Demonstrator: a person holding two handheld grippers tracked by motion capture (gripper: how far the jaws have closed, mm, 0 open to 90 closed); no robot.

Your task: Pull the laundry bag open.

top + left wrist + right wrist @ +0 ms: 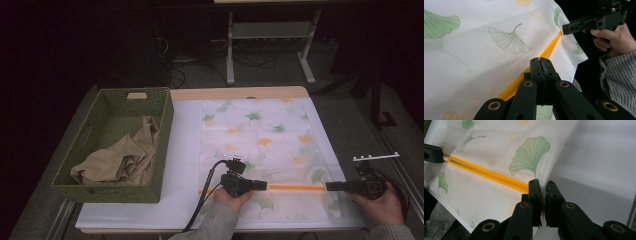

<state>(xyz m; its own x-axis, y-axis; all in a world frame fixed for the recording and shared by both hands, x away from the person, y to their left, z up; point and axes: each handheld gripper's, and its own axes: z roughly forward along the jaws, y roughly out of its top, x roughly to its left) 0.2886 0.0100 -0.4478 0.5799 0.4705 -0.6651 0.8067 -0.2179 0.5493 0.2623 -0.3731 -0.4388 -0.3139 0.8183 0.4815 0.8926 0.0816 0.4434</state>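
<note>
Overhead, a mesh laundry bag (pixel 265 150) printed with ginkgo leaves lies flat on the white table (pixel 185 150), its orange zipper (pixel 297 188) stretched between the left gripper (pixel 261 184) and right gripper (pixel 330 187); a woven green basket (pixel 162 125) beside it holds a crumpled beige garment (pixel 122 160). From the left gripper view, the jaws are clenched on the zipper's slider (pixel 541 60), partway along the track. From the right gripper view, the jaws pinch the bag's fine-woven edge (pixel 543 191) at the zipper's end. Judging by this, the zipper is mid-travel, and the garment is not yet bagged.
</note>
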